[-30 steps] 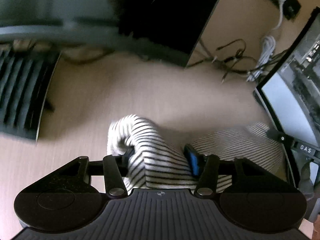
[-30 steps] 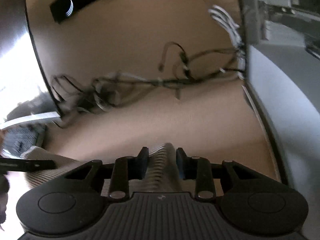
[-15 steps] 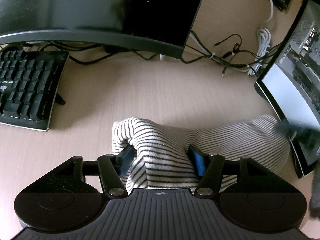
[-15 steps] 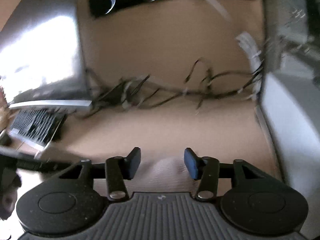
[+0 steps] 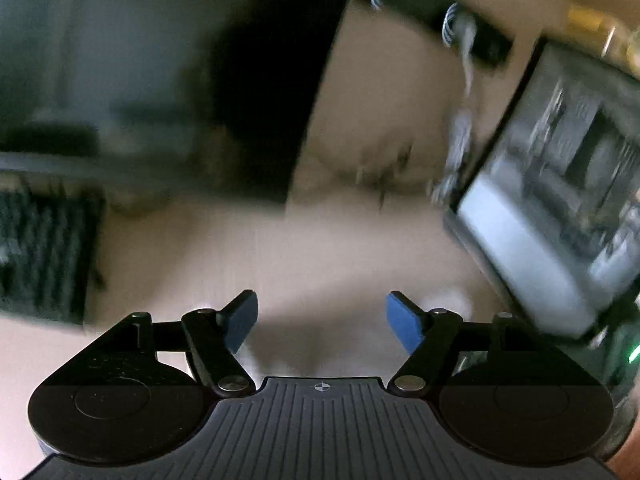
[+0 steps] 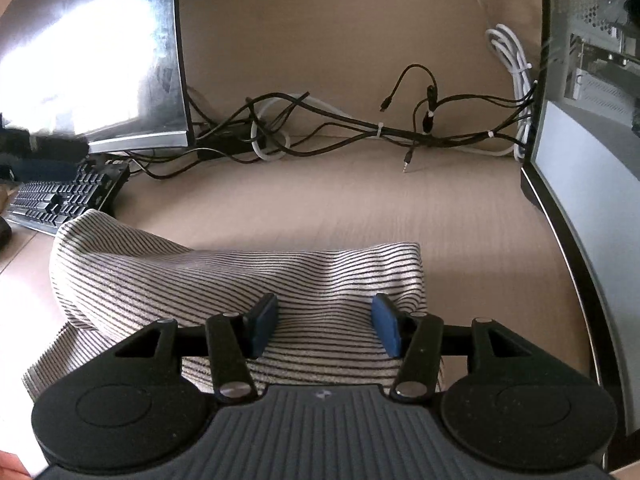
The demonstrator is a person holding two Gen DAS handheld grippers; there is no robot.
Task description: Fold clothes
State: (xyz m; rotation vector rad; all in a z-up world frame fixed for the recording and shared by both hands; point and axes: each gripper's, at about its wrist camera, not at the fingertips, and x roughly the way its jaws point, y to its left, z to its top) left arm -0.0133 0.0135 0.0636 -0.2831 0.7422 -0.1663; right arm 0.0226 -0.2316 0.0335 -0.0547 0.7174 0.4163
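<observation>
A white garment with thin black stripes (image 6: 224, 280) lies folded on the beige desk, bunched up at its left end. My right gripper (image 6: 326, 326) is open just above its near part, blue pads on either side of the cloth without pinching it. My left gripper (image 5: 322, 322) is open and empty above the desk; its view is blurred by motion. Only a faint pale smear (image 5: 444, 302) of cloth shows near its right pad.
A monitor (image 6: 100, 52) stands at the left and another monitor (image 6: 592, 208) at the right. A black keyboard (image 6: 60, 200) lies left of the garment. Tangled cables (image 6: 360, 128) run along the back of the desk (image 6: 340, 200).
Both grippers have let go of the striped garment and opened. The left one has pulled up and away, blurring its view. The garment now lies on the desk.
</observation>
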